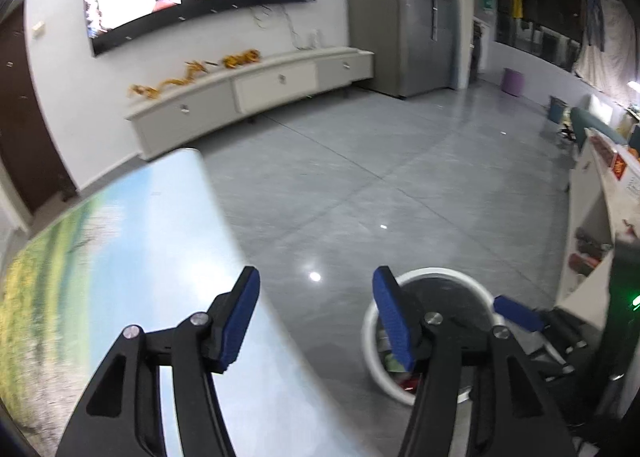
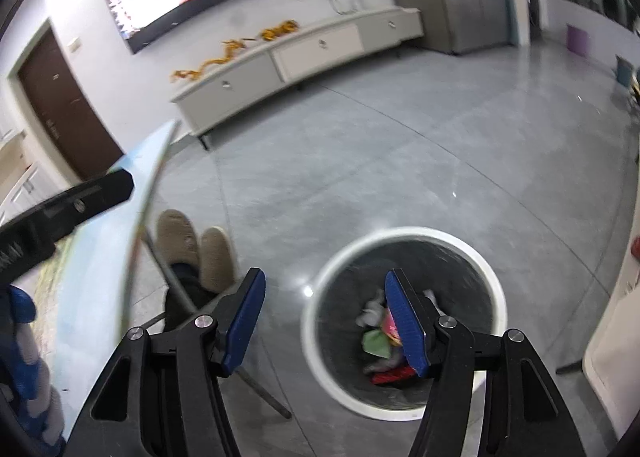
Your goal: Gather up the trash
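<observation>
A round white bin with a black liner stands on the grey floor and holds crumpled trash in green, pink, red and white. My right gripper is open and empty, hovering above the bin's left rim. My left gripper is open and empty, held over the table edge and the floor, with the bin just behind its right finger. The right gripper's blue fingertip shows over the bin in the left wrist view.
A table with a landscape print top is at my left; its edge shows in the right wrist view. A person's beige shoes are under it. A white shelf unit is at the right. A TV cabinet lines the far wall.
</observation>
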